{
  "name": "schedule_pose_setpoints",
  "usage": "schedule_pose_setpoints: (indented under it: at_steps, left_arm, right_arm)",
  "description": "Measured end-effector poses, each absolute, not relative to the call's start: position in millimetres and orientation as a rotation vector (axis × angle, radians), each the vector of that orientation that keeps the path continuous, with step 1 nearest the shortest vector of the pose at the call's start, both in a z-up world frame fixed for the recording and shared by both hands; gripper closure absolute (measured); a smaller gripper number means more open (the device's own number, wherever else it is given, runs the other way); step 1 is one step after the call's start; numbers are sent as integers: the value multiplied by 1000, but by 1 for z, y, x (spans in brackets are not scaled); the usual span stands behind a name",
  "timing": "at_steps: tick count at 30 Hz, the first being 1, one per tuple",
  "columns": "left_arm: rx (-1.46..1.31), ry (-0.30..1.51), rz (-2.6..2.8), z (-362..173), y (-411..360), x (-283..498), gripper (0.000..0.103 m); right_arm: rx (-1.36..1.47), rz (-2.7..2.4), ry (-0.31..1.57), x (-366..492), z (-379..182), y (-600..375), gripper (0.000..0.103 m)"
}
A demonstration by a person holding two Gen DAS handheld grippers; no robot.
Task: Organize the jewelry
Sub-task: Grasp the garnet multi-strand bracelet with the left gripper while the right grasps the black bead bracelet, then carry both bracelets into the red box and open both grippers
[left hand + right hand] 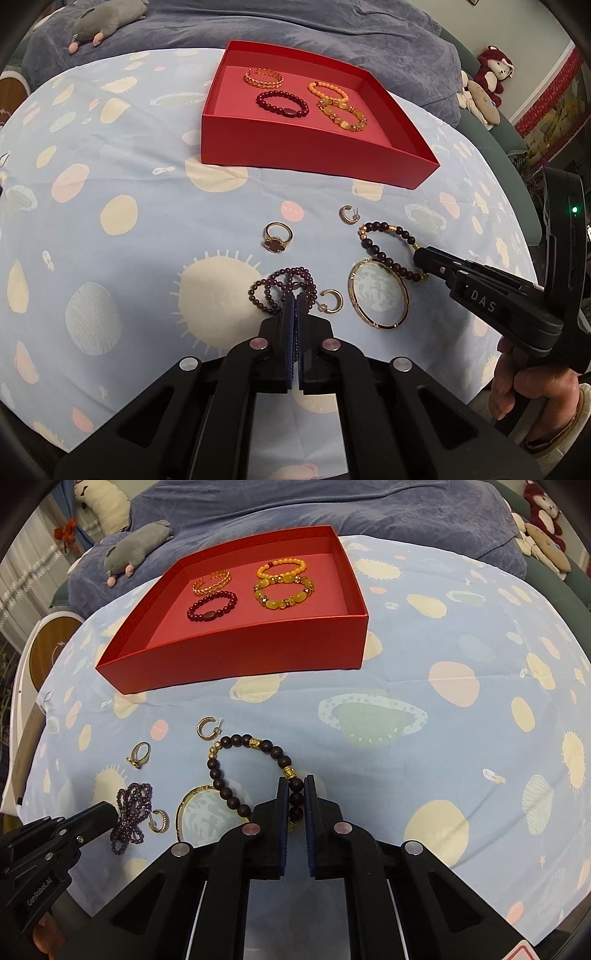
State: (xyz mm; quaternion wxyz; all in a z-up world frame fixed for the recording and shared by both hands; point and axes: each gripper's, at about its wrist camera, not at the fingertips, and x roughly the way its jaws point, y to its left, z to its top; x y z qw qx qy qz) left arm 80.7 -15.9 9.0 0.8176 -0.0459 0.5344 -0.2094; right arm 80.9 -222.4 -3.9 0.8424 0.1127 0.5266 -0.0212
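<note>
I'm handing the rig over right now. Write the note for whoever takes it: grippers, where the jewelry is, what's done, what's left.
Left gripper: shut on the purple bead strand, still on the cloth.
Right gripper: shut on the dark bead bracelet, also still on the cloth.
Done: four bracelets lie in the red box: gold chain, dark red, orange, amber.
Left: carry both gripped pieces to the box, then the gold bangle, the ring and two hoop earrings, all loose on the tablecloth.
</note>
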Motion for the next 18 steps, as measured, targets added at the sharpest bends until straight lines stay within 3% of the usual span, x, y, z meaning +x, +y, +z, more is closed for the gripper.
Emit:
schedule_pose_setpoints:
  at_steps: [1,5,12,14,18]
  left_arm:
    - [-93,1134,-446,10,-16,79,102]
    - [-60,1143,-425,5,-20,76,73]
    - [-19,1137,-434,-3,-28,72,75]
    - [-24,1151,-453,-5,-29,72,93]
    - [-20,1153,-469,-1,-29,68,96]
  right_arm:
    - [248,-44,1109,78,-2,-223,95]
    - [278,-40,1098,65,5,-224,95]
    - [284,-27,1093,53,12,-223,95]
    - [288,-24,1088,53,14,-222,95]
    - [294,-15,1064,53,24,-221,95]
